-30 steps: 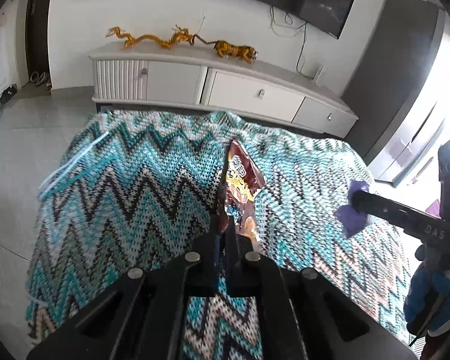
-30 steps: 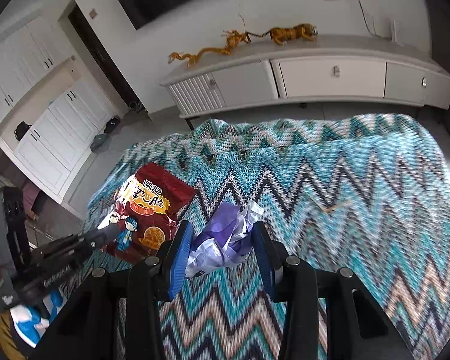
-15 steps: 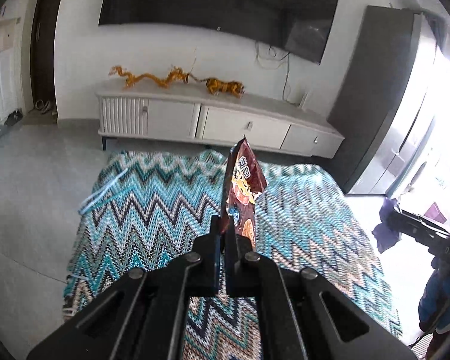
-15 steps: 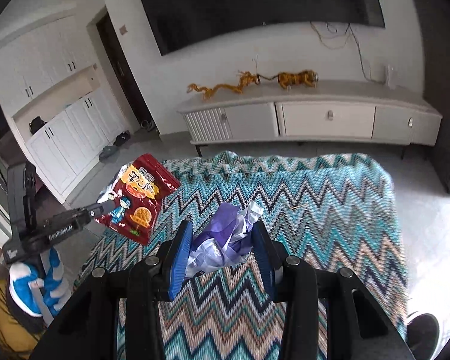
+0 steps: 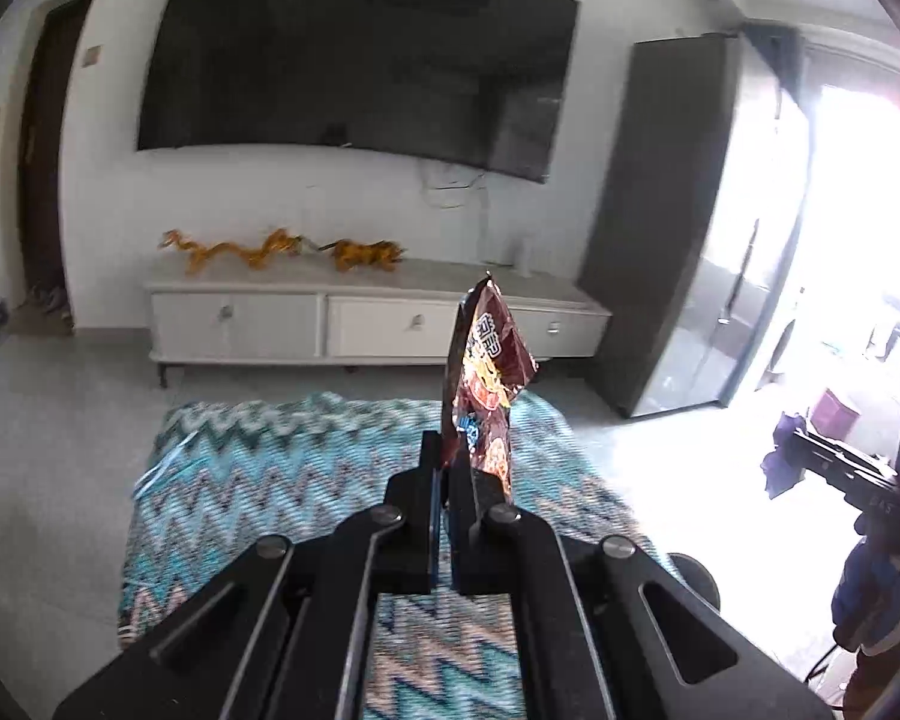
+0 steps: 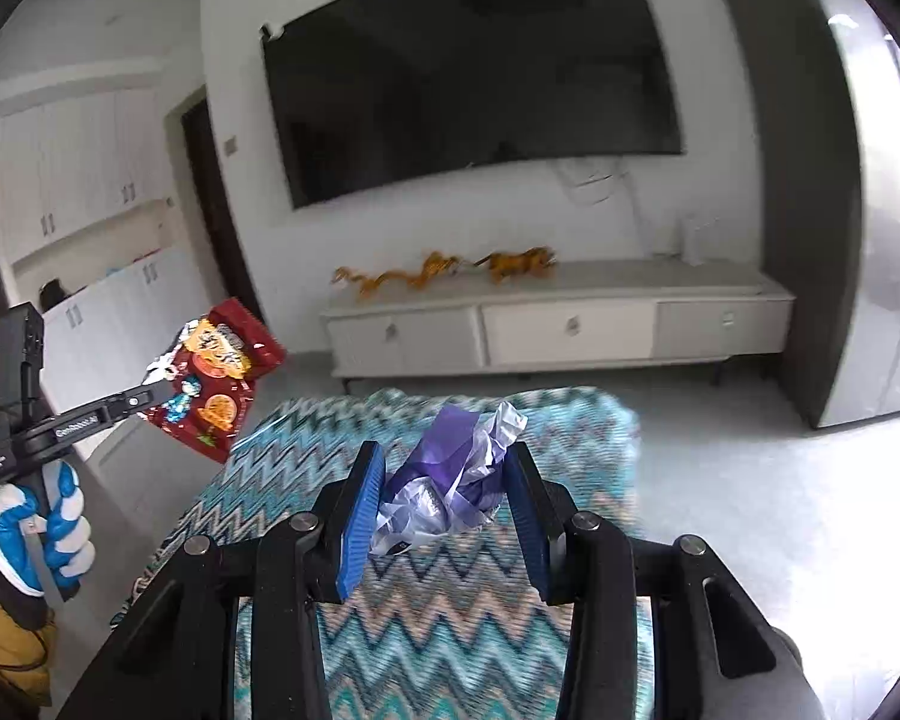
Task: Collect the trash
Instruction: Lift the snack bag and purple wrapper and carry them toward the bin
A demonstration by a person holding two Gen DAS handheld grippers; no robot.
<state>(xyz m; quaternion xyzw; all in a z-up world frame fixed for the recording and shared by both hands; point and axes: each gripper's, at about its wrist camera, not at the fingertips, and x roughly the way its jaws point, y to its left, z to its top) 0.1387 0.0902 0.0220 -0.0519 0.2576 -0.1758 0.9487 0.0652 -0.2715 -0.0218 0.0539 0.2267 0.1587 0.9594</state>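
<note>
My left gripper (image 5: pixel 447 462) is shut on the lower edge of a dark red snack bag (image 5: pixel 486 378), which stands up from its tips high above the zigzag rug (image 5: pixel 258 480). In the right wrist view the same snack bag (image 6: pixel 219 378) hangs from the left gripper (image 6: pixel 150 393), held by a gloved hand (image 6: pixel 36 522) at the left edge. My right gripper (image 6: pixel 444 474) is shut on a crumpled purple and white plastic wrapper (image 6: pixel 450 474), its blue pads (image 6: pixel 363 510) pressing both sides. The wrapper (image 5: pixel 780 462) also shows at the far right of the left wrist view.
A white TV cabinet (image 5: pixel 366 318) with orange dragon and tiger figures (image 5: pixel 282 249) stands against the far wall under a large dark TV (image 5: pixel 360 66). A tall dark cabinet (image 5: pixel 672 228) stands at the right. Grey tiled floor (image 6: pixel 750 480) surrounds the rug.
Both grippers have risen well above the rug with their loads, and the view has tilted up to show the wall and TV. Neither grip has changed.
</note>
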